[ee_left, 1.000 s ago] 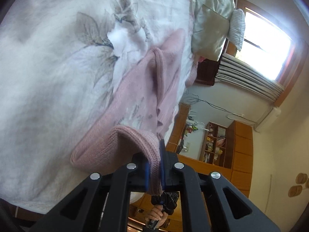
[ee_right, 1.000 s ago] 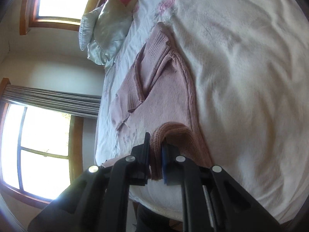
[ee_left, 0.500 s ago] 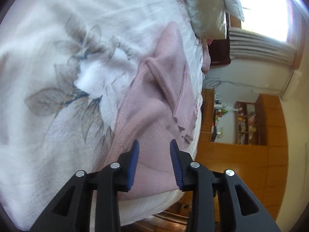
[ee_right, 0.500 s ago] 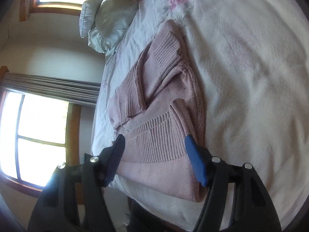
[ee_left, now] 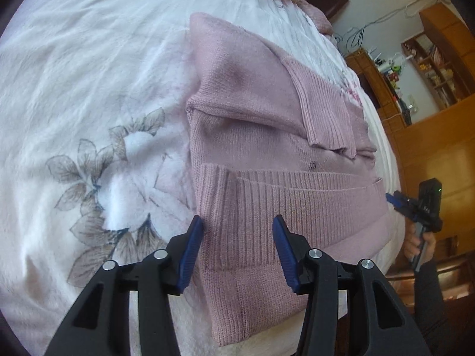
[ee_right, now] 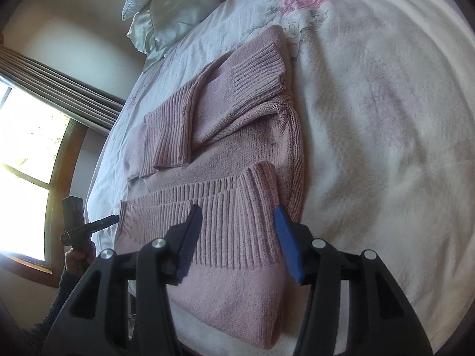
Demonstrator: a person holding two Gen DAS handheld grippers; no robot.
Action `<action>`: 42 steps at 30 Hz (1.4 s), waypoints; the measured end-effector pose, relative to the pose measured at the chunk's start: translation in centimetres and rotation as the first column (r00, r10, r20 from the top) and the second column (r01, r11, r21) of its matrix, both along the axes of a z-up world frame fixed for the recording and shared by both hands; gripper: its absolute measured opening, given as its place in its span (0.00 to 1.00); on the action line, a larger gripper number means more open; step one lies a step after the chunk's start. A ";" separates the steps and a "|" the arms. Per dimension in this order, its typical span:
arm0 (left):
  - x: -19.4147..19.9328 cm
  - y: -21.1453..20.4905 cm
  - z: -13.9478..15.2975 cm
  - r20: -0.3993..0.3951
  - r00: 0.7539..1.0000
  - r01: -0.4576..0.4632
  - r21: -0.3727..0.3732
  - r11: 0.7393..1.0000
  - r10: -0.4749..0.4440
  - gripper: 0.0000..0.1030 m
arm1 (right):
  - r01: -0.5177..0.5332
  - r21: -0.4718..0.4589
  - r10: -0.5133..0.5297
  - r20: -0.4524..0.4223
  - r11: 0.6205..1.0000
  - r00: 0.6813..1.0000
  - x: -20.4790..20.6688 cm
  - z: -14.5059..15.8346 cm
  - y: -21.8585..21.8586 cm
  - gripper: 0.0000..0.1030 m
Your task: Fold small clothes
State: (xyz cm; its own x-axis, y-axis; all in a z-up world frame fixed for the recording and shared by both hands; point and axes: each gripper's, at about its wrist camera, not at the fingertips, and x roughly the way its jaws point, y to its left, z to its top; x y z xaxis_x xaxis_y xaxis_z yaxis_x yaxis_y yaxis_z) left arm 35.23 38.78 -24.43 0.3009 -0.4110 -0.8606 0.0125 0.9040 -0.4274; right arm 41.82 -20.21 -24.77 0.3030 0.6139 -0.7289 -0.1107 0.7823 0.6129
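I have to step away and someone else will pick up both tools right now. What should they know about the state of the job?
Left tool: open, holding nothing, over the near left part of the sweater.
Right tool: open, holding nothing, over the near right part of the sweater.
The pink sweater lies on the white floral blanket, near its edge.
Done: both sleeves are folded in across the body, and the ribbed hem is folded up over the body.
Left: probably one more fold to make it compact, then smooth it.

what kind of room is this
Most likely a bedroom in a home: the pink sweater lies on a bed with a floral bedspread, a pillow sits at its far end, and a curtained window stands beside it.
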 end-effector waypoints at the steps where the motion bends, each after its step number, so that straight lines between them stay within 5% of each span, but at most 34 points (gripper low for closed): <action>1: 0.1 -0.1 0.0 0.005 1.000 0.007 0.015 1.000 -0.007 0.48 | -0.001 -0.004 0.001 0.003 1.000 1.000 0.0 0.0 0.1 0.50; 9: -0.1 -1.7 -0.1 0.062 0.989 0.122 0.169 0.978 -0.134 0.54 | -0.060 -0.083 0.065 0.058 0.995 0.996 -0.3 0.4 1.0 0.50; 12: -0.5 -2.0 0.3 0.101 0.983 0.135 0.160 0.978 -0.152 0.54 | -0.079 -0.120 0.088 0.076 0.990 0.993 -0.4 0.3 1.3 0.50; 15: -1.0 -2.4 1.1 0.153 0.974 0.134 0.194 0.972 -0.165 0.42 | -0.096 -0.172 0.115 0.104 0.980 0.988 -0.3 0.3 1.8 0.51; 17: -1.0 -2.5 0.7 0.136 0.977 0.142 0.178 0.974 -0.167 0.14 | -0.108 -0.195 0.132 0.119 0.975 0.984 -0.3 0.2 2.2 0.51; 20: -0.9 -2.4 0.0 0.124 0.979 0.142 0.160 0.977 -0.162 0.10 | -0.130 -0.222 0.159 0.117 0.966 0.980 0.0 -0.2 2.7 0.51; 25: -1.0 -2.3 0.1 0.144 0.979 0.127 0.113 0.985 -0.143 0.07 | -0.152 -0.246 0.186 0.121 0.957 0.975 0.2 -0.3 3.2 0.49; 27: -1.2 -2.1 0.3 0.163 0.978 0.116 0.099 0.988 -0.131 0.06 | -0.159 -0.252 0.193 0.115 0.955 0.975 0.3 -0.5 3.3 0.38; 28: -1.4 -1.9 0.5 0.175 0.978 0.102 0.079 0.992 -0.115 0.06 | -0.164 -0.264 0.199 0.112 0.950 0.974 0.3 -0.6 3.4 0.18; 29: -1.5 -1.6 0.8 0.186 0.978 0.088 0.049 0.995 -0.096 0.05 | -0.169 -0.273 0.207 0.115 0.947 0.972 0.2 -0.5 3.5 0.09; 42: 0.1 1.4 10.0 0.355 0.934 0.027 -0.153 0.988 0.029 0.05 | -0.021 -0.181 0.085 0.351 0.983 0.933 -0.8 10.0 1.4 0.07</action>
